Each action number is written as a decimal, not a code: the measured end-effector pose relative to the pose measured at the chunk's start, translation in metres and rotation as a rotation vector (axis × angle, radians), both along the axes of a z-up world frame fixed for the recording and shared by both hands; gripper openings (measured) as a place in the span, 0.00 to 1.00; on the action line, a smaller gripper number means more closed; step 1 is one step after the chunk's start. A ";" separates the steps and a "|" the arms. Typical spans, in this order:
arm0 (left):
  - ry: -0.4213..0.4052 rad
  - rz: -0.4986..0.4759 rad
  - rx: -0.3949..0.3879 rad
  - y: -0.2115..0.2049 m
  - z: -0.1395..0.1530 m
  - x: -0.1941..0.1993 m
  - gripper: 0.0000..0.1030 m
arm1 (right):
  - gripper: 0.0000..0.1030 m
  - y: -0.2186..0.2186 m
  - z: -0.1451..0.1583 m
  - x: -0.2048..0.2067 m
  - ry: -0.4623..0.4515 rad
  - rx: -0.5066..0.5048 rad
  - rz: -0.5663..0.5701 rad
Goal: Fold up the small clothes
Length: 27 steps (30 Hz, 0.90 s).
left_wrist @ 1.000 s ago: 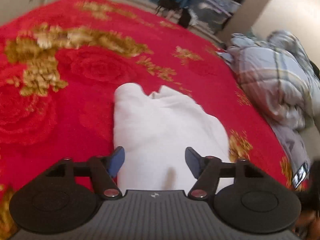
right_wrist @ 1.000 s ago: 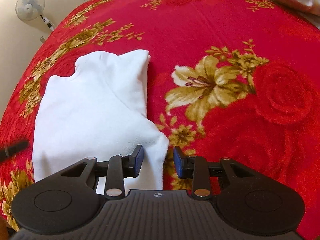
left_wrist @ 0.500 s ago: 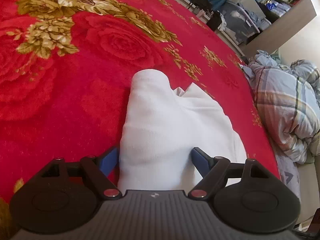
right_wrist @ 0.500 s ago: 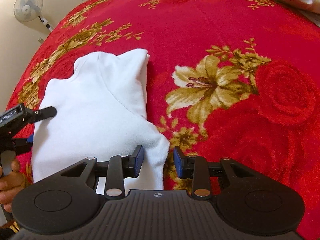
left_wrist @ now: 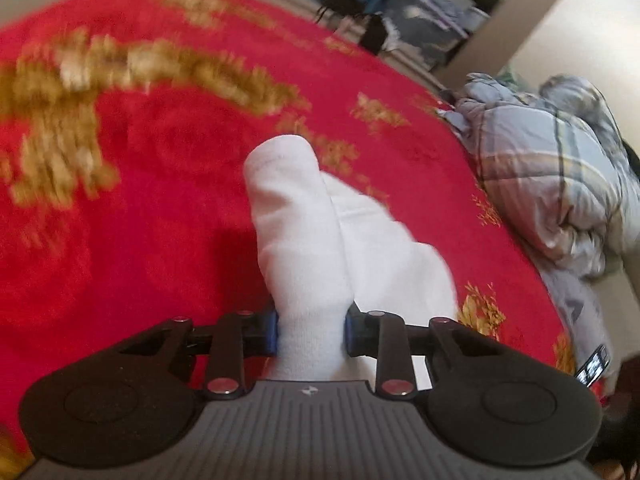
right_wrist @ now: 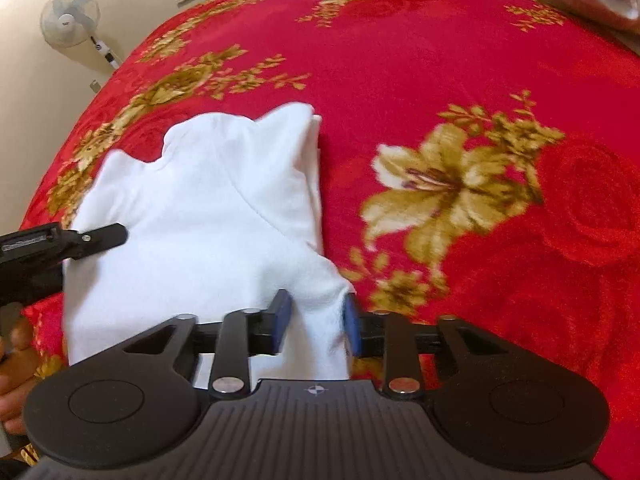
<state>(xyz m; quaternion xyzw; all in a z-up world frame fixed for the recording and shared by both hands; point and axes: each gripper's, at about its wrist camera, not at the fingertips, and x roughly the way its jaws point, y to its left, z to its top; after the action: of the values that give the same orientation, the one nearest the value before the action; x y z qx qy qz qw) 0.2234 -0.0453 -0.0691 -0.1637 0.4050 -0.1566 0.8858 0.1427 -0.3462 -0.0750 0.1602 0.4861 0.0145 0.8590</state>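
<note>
White cloth (right_wrist: 208,216) lies part-folded on the red bed (right_wrist: 440,40), its two near corners each pinched between blue fingers: the left gripper (left_wrist: 310,330) and the right gripper (right_wrist: 318,320) both clamp a bunched bit of hem. To fold it well I'd lift both corners evenly and carry them toward the far edge (keeping the hem taut). Only the right view shows the whole cloth; only the left shows the quilt (left_wrist: 552,176).

A red floral blanket (right_wrist: 460,60) is covering the bed ahead of the claw. A plaid quilt (left_wrist: 552,176) is lying ahead-right. A pedestal fan (right_wrist: 71,18) is standing far ahead-left.
</note>
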 end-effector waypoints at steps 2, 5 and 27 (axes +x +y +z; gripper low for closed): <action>-0.045 0.010 0.033 0.015 0.021 -0.006 0.32 | 0.21 0.010 0.001 0.006 -0.016 0.028 0.000; -0.081 0.058 0.064 0.053 0.049 -0.013 0.32 | 0.11 0.038 0.002 0.017 -0.047 0.093 0.036; 0.046 0.103 0.302 0.144 0.013 -0.094 0.51 | 0.40 0.140 0.023 0.019 -0.210 0.124 0.342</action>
<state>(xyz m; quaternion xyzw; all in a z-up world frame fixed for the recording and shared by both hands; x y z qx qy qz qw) 0.1291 0.0990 -0.0560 -0.0526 0.4353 -0.0445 0.8977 0.1621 -0.2067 -0.0521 0.1256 0.4123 0.2067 0.8784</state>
